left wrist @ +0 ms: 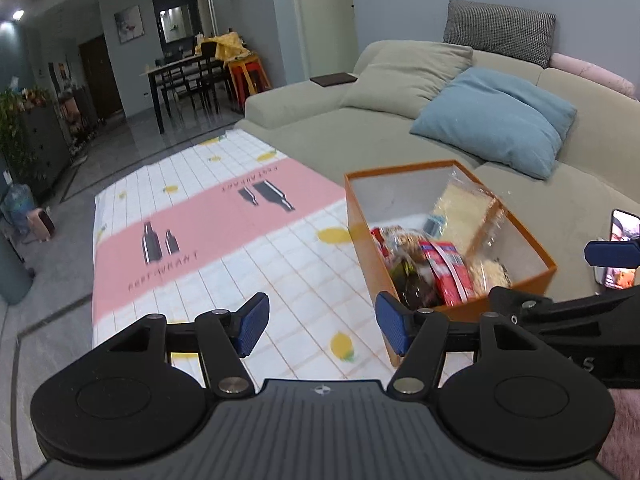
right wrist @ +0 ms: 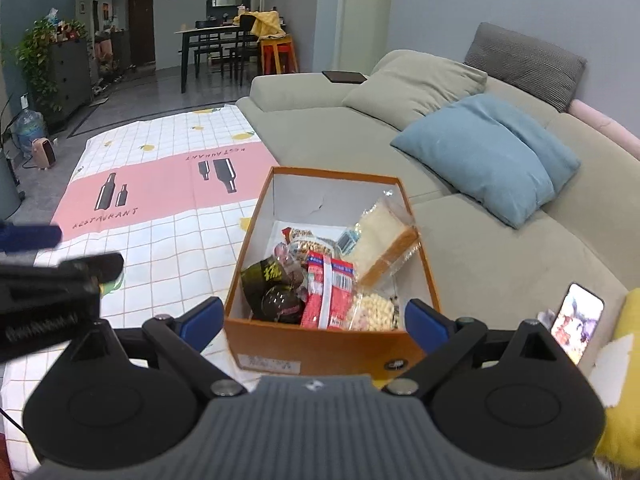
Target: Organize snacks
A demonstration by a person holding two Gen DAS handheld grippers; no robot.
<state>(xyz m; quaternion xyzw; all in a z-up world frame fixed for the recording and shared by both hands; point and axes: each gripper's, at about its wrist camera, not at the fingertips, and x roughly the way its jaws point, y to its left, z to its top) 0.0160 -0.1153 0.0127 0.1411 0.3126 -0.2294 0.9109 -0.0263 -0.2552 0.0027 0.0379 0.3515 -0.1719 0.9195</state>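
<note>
An orange box [right wrist: 320, 348] stands on the patterned cloth [right wrist: 168, 184] next to the sofa; it also shows in the left wrist view [left wrist: 360, 240]. Inside lie several snacks: a red packet [right wrist: 330, 296], a dark bag [right wrist: 272, 288], a bag of pale bread [right wrist: 380, 240] and a bag of light puffs [right wrist: 372, 312]. My right gripper [right wrist: 314, 320] is open and empty, its jaws standing either side of the box's near wall. My left gripper [left wrist: 322, 326] is open and empty, over the cloth just left of the box's near corner.
A beige sofa [right wrist: 340, 128] with a blue cushion [right wrist: 492, 152] runs along the right. A lit phone [right wrist: 576, 320] lies on the sofa seat near the box. A small pink heater [right wrist: 44, 152] and a water jug [right wrist: 28, 124] stand on the floor far left.
</note>
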